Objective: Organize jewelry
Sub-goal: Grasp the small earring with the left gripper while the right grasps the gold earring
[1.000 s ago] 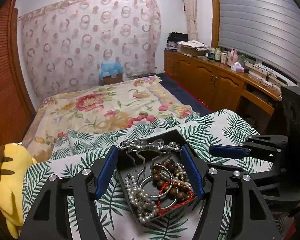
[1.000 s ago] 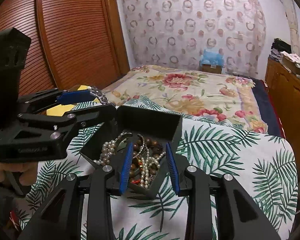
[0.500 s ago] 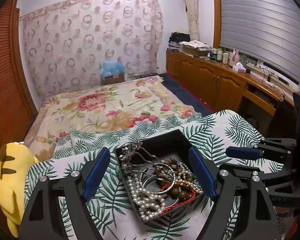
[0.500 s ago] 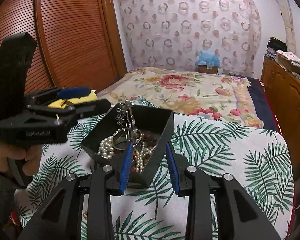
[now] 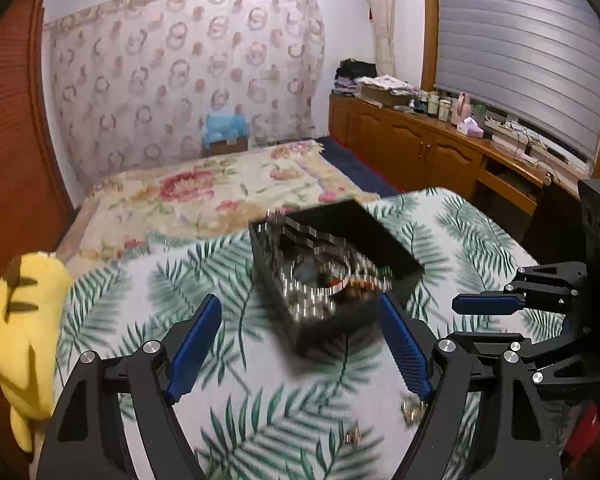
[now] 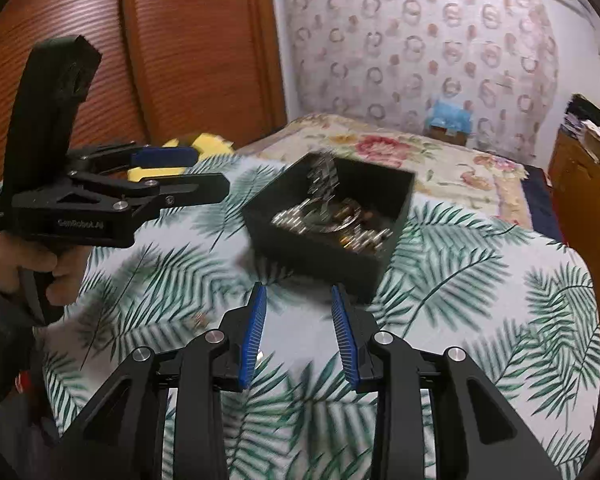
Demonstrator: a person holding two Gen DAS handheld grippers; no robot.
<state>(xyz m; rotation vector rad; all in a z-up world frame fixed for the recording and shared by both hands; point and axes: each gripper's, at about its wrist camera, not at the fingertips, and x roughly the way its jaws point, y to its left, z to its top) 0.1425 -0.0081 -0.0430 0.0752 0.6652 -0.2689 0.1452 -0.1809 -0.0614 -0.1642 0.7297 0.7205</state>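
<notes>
A black open box [image 5: 384,236] [image 6: 336,250] full of jewelry, blurred by motion, sits on the palm-leaf cloth: pearl strands [image 5: 308,300], wooden beads and a silver hair clip [image 6: 322,178] propped against its far wall. My left gripper [image 5: 300,336] is open and empty, pulled back short of the box; it also shows in the right wrist view [image 6: 172,172]. My right gripper [image 6: 298,320] is open and empty just in front of the box; it also shows in the left wrist view [image 5: 488,312]. Two small metal pieces [image 5: 410,410] lie on the cloth near me.
The palm-leaf cloth [image 6: 480,280] covers a table in front of a floral bed [image 5: 204,192]. A yellow plush toy [image 5: 24,332] sits at the left edge. A wooden sideboard [image 5: 440,152] runs along the right wall, a wooden wardrobe [image 6: 160,60] on the left.
Both grippers have drawn back from the box. The left jaws have opened and let go of the hair clip, which now rests in the box.
</notes>
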